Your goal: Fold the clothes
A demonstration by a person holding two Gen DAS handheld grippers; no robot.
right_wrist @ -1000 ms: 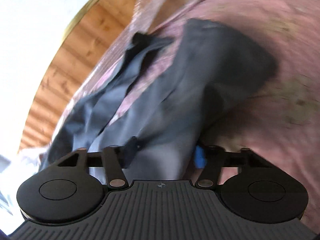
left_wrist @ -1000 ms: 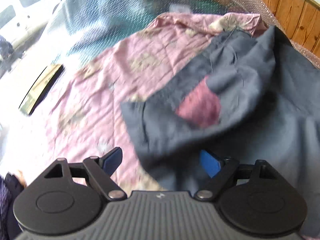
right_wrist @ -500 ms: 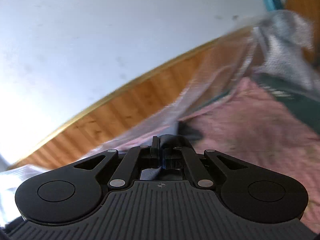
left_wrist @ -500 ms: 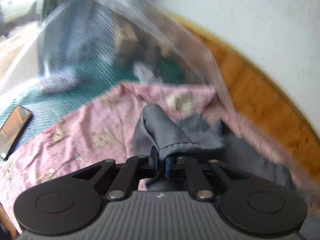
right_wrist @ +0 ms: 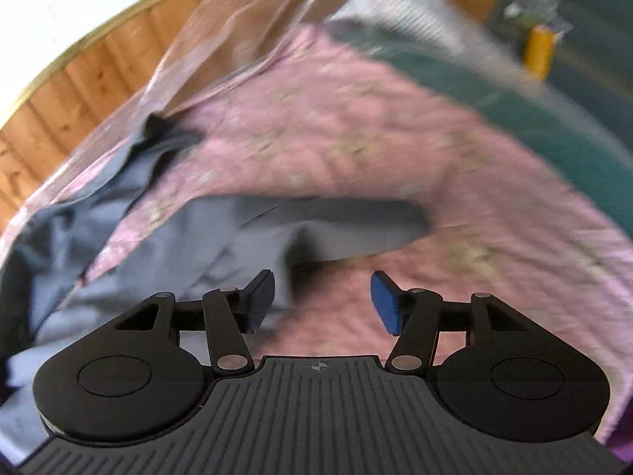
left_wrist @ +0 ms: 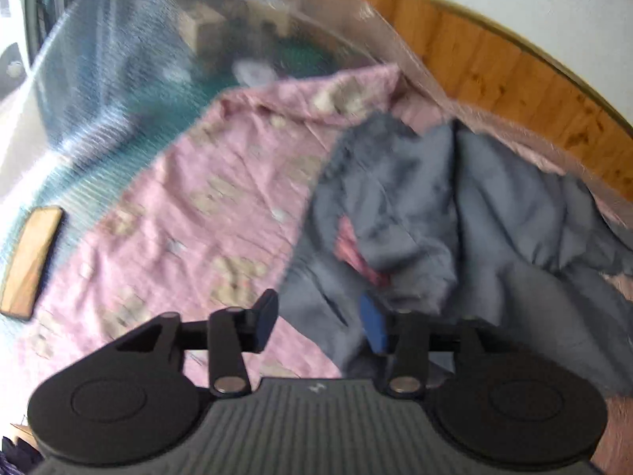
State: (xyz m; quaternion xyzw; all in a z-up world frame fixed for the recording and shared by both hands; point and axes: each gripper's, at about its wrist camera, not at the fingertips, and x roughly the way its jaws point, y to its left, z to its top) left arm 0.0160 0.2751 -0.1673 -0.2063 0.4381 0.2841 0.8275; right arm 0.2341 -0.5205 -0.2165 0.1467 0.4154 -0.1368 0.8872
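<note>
I had just released the crumpled grey cotton garment (left_wrist: 415, 206); both my left hand-held gripper (left_wrist: 320, 322) and right hand-held gripper (right_wrist: 322, 303) were opening, empty, so the fold needed regripping.

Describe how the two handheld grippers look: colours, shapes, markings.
Both look alike. The left gripper and right gripper each have a grey ribbed body with a small emblem at its front edge, two round black discs, black linkage arms with silver pivot pins, and blue finger pads. No hand, sleeve or cable shows.
</note>
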